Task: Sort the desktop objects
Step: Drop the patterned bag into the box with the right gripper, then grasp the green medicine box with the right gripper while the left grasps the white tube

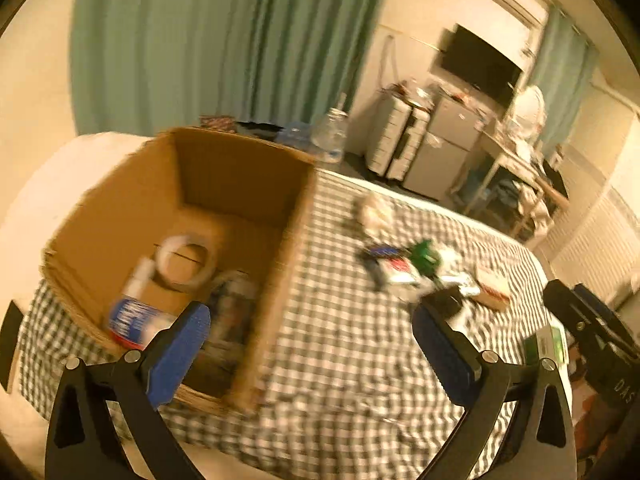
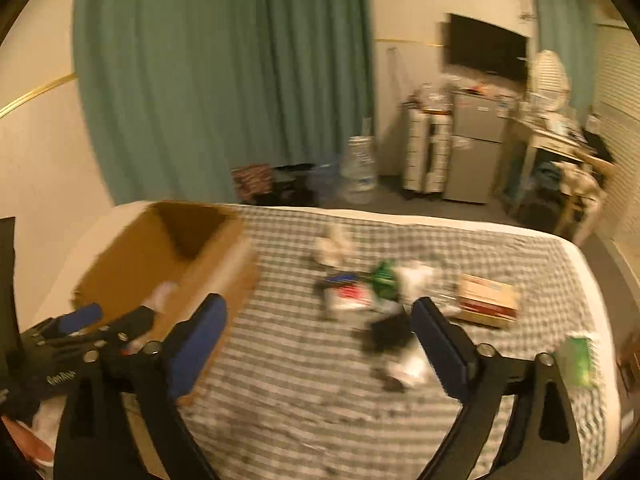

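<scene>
An open cardboard box (image 1: 240, 168) stands on the checkered cloth (image 1: 332, 340) at the left; it also shows in the right wrist view (image 2: 132, 264). Inside lie a tape roll (image 1: 187, 258), a blue-labelled bottle (image 1: 132, 312) and other blurred items. A pile of small objects (image 1: 404, 268) lies mid-cloth, with a green item (image 2: 385, 278), a book-like box (image 2: 486, 300) and a black object (image 2: 390, 334). My left gripper (image 1: 312, 324) is open and empty, by the box's near corner. My right gripper (image 2: 318, 320) is open and empty, above the cloth near the pile.
A green-white packet (image 2: 578, 360) lies near the cloth's right edge. Behind the table hang green curtains (image 2: 224, 80); a water jug (image 2: 360, 170), drawers, a small fridge (image 2: 476, 148) and a cluttered desk stand at the back right. Both views are motion-blurred.
</scene>
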A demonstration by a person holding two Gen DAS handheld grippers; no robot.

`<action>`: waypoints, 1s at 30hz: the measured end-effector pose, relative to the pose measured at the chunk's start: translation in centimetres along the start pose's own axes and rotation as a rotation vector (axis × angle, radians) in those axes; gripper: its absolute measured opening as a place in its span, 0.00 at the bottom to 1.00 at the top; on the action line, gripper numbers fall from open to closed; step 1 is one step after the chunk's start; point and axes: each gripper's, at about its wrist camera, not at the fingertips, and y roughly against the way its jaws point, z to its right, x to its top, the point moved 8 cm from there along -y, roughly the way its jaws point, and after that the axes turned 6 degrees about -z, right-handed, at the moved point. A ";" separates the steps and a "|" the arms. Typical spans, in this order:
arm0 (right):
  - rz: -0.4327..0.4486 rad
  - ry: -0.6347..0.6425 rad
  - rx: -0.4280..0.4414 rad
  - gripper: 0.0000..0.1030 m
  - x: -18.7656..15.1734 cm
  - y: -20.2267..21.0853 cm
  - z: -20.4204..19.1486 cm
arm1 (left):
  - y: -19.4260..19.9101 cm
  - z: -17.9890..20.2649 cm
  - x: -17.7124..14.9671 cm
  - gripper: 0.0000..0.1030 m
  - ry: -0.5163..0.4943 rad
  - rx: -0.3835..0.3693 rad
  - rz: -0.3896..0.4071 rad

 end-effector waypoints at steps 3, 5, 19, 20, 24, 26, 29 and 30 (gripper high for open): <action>-0.024 -0.075 -0.060 0.96 -1.9 0.8 7.0 | -1.2 4.6 -1.6 1.00 -0.063 -0.007 -0.010; -0.029 -0.120 -0.090 0.96 -2.7 1.1 10.9 | -2.3 7.4 -2.7 1.00 -0.097 -0.015 -0.028; -0.123 -0.261 -0.207 0.96 -8.4 -0.8 30.3 | -13.5 22.2 -7.2 1.00 -0.350 -0.005 -0.112; -0.133 -0.264 -0.207 0.96 -8.7 -1.4 30.8 | -14.5 22.6 -7.5 1.00 -0.366 0.003 -0.117; -0.170 -0.240 -0.221 0.96 -10.2 -3.7 32.5 | -18.0 23.6 -7.9 1.00 -0.430 0.029 -0.136; -0.212 -0.227 -0.219 0.96 -10.9 -5.4 32.7 | -19.8 23.9 -8.2 1.00 -0.454 0.032 -0.161; -0.245 -0.190 -0.221 0.96 -11.3 -7.5 32.4 | -21.4 24.1 -8.2 1.00 -0.467 0.013 -0.187; -0.259 -0.169 -0.242 0.96 -11.5 -8.2 32.3 | -21.8 24.0 -8.2 0.98 -0.466 0.003 -0.195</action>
